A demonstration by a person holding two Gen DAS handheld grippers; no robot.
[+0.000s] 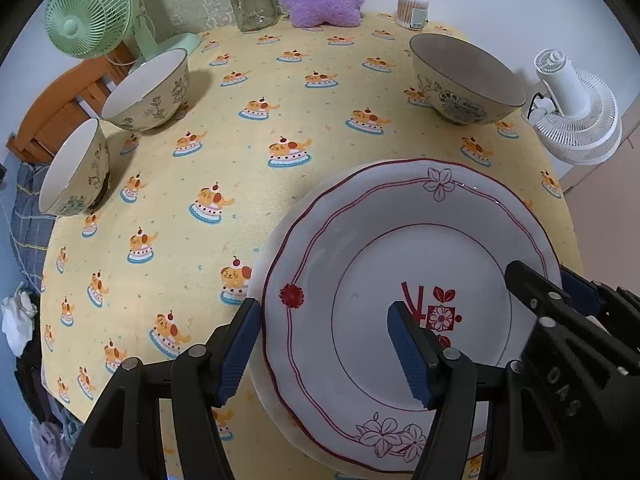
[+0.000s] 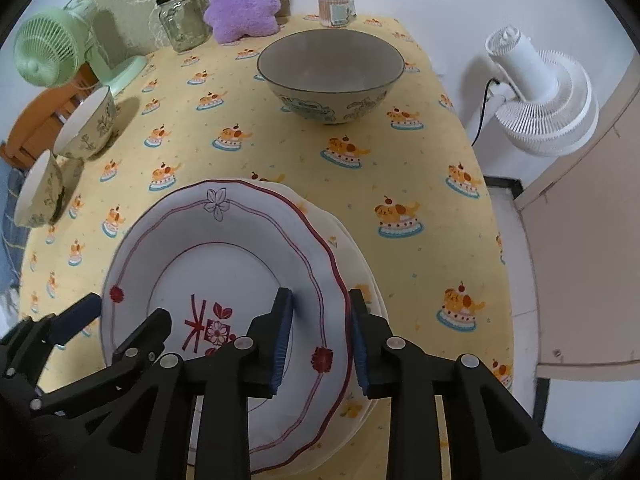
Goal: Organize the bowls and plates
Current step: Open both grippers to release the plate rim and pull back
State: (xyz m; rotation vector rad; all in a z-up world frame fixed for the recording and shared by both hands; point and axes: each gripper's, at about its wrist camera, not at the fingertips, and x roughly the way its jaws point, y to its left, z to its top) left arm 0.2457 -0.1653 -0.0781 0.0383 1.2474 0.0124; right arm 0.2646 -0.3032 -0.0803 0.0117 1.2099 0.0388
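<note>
Up front, white scalloped plate w/ red line pattern [image 1: 400, 264] atop another white plate [image 2: 360, 256] on yellow cake-print worktop [image 1: 224, 152], left gripper [image 1: 324, 344] fingers wide astride its left rim, right gripper [image 2: 320, 340] fingers narrow round right rim, contact unclear, 3 floral bowls beyond, large one [image 2: 330, 76] far right.

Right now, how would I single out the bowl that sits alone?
Start at the white fan beside the yellow tablecloth. Just inside that edge stands the large bowl, apart from the two smaller bowls across the table; its inside is grey, theirs white.
</note>
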